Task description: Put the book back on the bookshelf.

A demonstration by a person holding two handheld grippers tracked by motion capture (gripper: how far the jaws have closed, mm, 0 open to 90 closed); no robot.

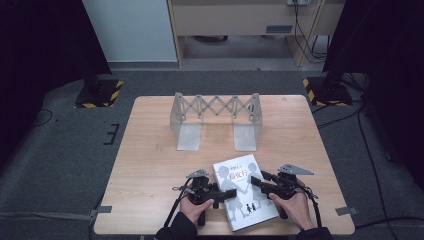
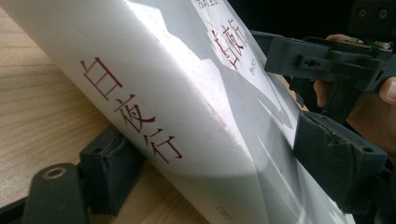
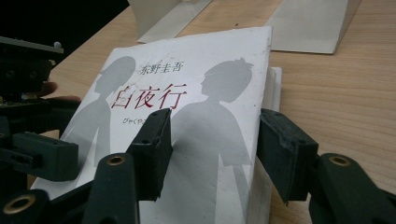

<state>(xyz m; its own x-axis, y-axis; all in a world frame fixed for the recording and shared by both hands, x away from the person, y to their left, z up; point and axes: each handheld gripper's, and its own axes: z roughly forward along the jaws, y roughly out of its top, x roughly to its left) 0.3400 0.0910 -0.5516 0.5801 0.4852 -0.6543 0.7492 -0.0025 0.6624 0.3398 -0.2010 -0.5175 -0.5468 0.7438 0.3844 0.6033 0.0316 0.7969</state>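
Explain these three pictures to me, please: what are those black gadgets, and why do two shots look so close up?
No robot here: a person at a table holds a hand-held black tool in each hand, the left gripper and the right gripper. One picture comes from a camera fixed above the light wooden table. The other two come from small cameras riding on each gripper, looking along its fingers, so everything looms large.

On the table lie a white paperback book with grey silhouettes and red characters and, farther back, a grey folding scissor-lattice book rack.

The left gripper's fingers sit either side of the book's spine, whose edge looks tilted off the table. The right gripper's fingers straddle the opposite edge, seemingly not yet closed.
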